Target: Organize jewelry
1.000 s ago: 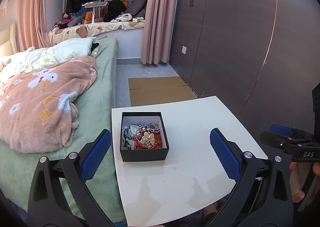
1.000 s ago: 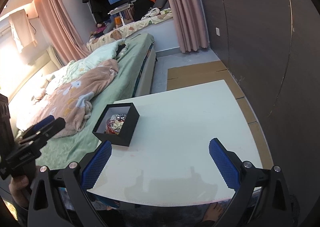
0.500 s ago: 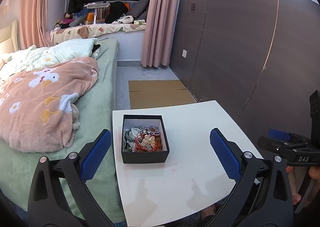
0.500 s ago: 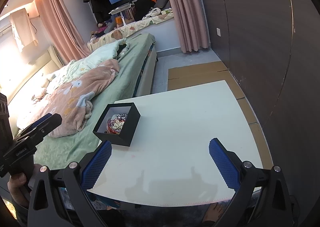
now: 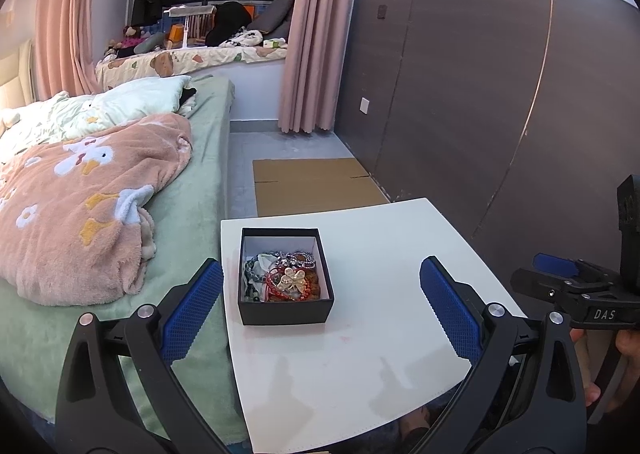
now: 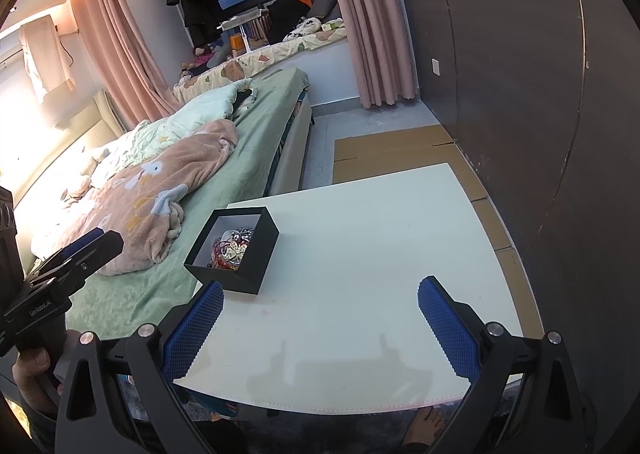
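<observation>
White worktop [image 5: 360, 354] stands beside a bed [image 5: 192, 222] with a green cover. On the worktop's bed-side half sits an open black box [image 5: 285, 310], white-lined inside, lid off. It holds a tangled heap of jewelry [image 5: 286, 280] — green beads at the left, red strands, a pale gold butterfly-shaped piece on top, a dark sparkly band toward the back. Single pieces below the top layer cannot be told apart.

Left claw [image 5: 322, 308] hovers over the near part of the worktop, its blue ribbed pads [image 5: 192, 310] wide apart and holding nothing. The box lies between the two fingers in this view, nearer the left pad, not touched by either.

Right claw [image 6: 320, 324] also hangs over the near worktop edge, pads spread, nothing between them. From the right wrist view the box [image 6: 240, 254] sits ahead and to the left, just beyond the left pad's tip; contact cannot be judged, though it looks apart.

Each claw shows at the edge of the other's view — right one at far right of the left view, left one at far left of the right view.

Pink fleece blanket [image 5: 80, 206] is rumpled on the bed. Flattened cardboard [image 5: 316, 186] lies on the floor beyond the worktop, along the dark wall panel [image 5: 480, 94].
</observation>
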The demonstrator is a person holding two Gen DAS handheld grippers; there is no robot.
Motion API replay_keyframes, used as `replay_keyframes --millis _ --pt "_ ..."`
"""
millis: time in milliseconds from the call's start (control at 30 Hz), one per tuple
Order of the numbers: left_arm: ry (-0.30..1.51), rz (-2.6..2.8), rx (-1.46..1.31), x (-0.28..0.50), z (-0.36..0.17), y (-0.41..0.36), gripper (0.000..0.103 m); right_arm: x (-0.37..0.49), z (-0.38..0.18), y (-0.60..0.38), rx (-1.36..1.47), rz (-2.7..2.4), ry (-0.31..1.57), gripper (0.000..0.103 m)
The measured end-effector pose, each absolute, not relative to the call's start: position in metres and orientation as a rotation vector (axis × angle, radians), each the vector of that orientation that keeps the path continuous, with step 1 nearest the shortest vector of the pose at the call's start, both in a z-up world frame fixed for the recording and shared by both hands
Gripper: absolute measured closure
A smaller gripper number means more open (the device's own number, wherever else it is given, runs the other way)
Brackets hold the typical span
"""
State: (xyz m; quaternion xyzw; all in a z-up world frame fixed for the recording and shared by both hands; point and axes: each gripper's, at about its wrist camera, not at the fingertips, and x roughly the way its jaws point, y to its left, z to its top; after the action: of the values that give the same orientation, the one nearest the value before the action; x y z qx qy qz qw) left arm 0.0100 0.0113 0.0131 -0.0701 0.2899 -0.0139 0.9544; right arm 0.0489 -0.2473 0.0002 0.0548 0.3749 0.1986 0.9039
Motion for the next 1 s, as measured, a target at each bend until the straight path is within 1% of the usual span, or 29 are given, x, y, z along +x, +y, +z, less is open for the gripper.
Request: replay_keyframes --millis 1000 --pt "0.6 -0.029 -0.144 0.0109 0.0122 0.0114 0.005 0.0533 -0.0056 -0.2503 0.107 0.386 0.774 0.007"
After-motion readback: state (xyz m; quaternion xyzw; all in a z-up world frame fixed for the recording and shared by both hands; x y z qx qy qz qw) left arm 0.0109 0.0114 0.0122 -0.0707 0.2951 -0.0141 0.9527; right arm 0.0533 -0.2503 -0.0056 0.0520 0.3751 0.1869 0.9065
